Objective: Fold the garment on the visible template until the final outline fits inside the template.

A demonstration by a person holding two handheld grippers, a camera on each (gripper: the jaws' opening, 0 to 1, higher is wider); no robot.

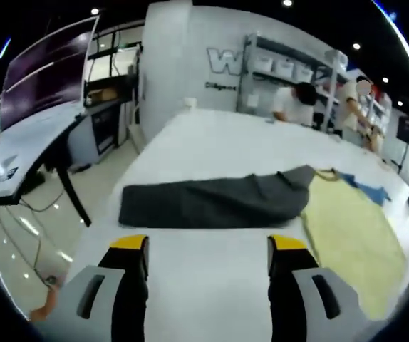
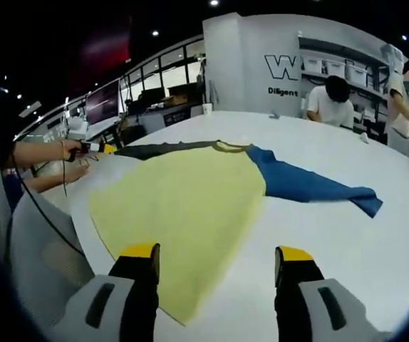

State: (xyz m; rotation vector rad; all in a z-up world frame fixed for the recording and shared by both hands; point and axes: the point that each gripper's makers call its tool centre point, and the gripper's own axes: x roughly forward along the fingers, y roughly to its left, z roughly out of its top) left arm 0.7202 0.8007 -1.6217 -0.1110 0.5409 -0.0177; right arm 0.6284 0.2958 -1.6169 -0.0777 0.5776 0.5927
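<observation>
**Garment spread flat on white table**

Lay mid-frame in the right gripper view: a pale yellow T-shirt (image 2: 183, 214) with one blue sleeve (image 2: 311, 184) stretched right and a dark grey sleeve (image 2: 165, 148) reaching upper left. In the left gripper view, showed that grey sleeve bunched across the centre, yellow body at right. Rested on a white table (image 2: 347, 249). Left gripper (image 1: 208, 246) and right gripper (image 2: 217, 251) held jaws apart, empty, low in frame. Two people bent at the table's far edge, before shelving; nothing blocked the shirt.

Yellow fabric garment body (image 2: 183, 214): near hem hidden behind jaws, lower centre. White wall lettering (image 1: 226, 63) cut off by shelving, upper centre.
</observation>
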